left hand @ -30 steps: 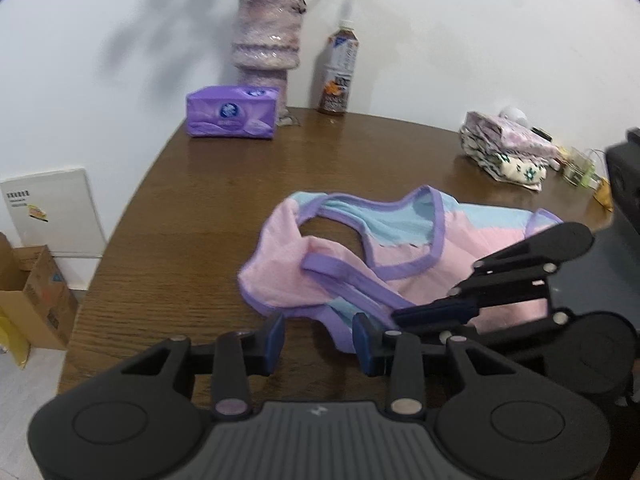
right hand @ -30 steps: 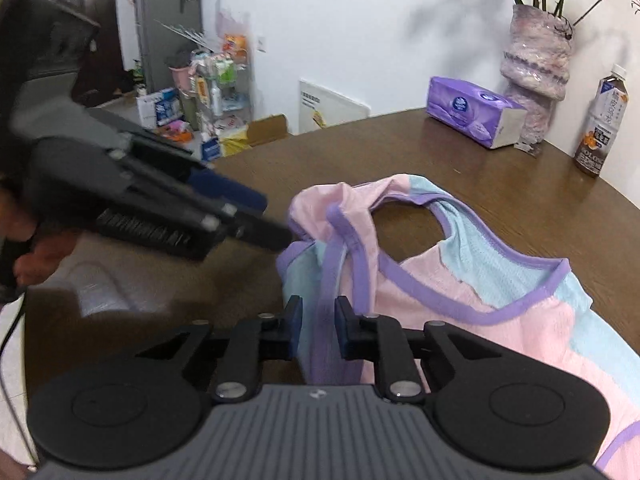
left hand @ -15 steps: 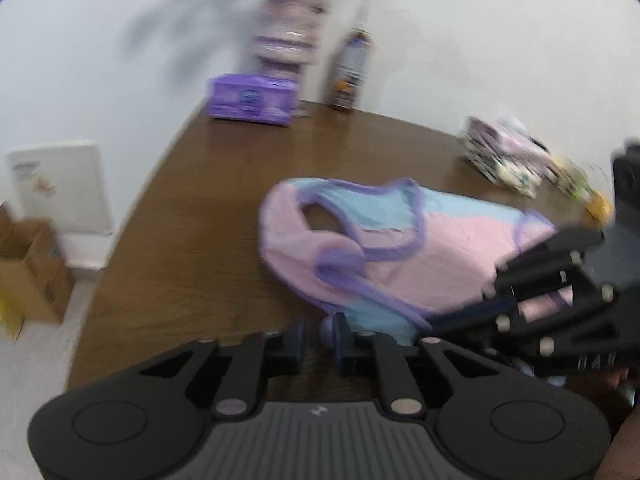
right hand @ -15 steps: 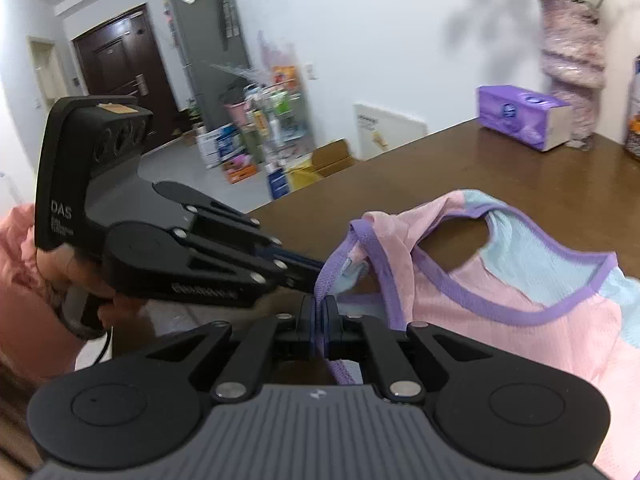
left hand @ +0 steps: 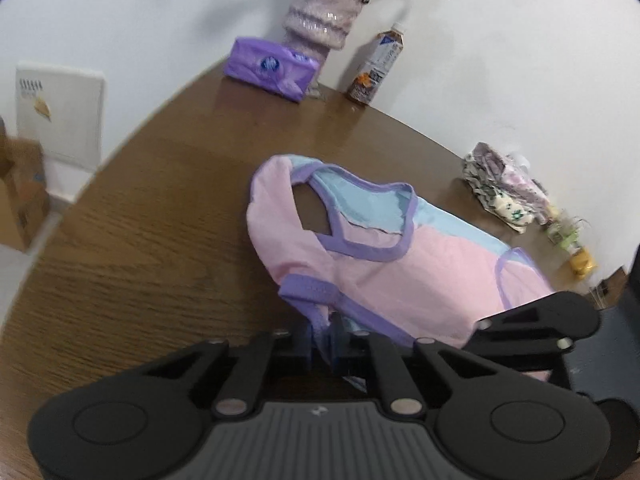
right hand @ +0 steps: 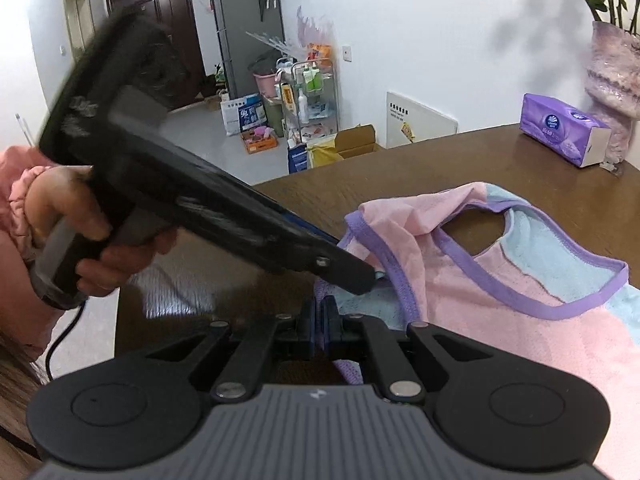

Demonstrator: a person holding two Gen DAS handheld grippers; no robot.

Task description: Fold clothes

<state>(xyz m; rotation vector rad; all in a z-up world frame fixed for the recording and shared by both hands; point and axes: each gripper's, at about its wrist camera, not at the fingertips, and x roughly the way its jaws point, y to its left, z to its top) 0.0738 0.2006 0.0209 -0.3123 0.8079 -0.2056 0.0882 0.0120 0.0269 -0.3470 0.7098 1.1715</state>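
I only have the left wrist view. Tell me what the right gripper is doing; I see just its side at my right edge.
Observer: The right gripper is shut on the purple trim of the pink and blue top, near edge.
Operator: Report where my left gripper sits relative to it.
Observer: From the right wrist view, the left gripper comes in from the left, its tip on the fabric just beyond the right one's fingers.
Operator: Say who is holding it.
Observer: A hand in a pink sleeve grips its handle.
Operator: Describe what is behind that hand.
Observer: A dark door and a cluttered shelf rack on the floor.
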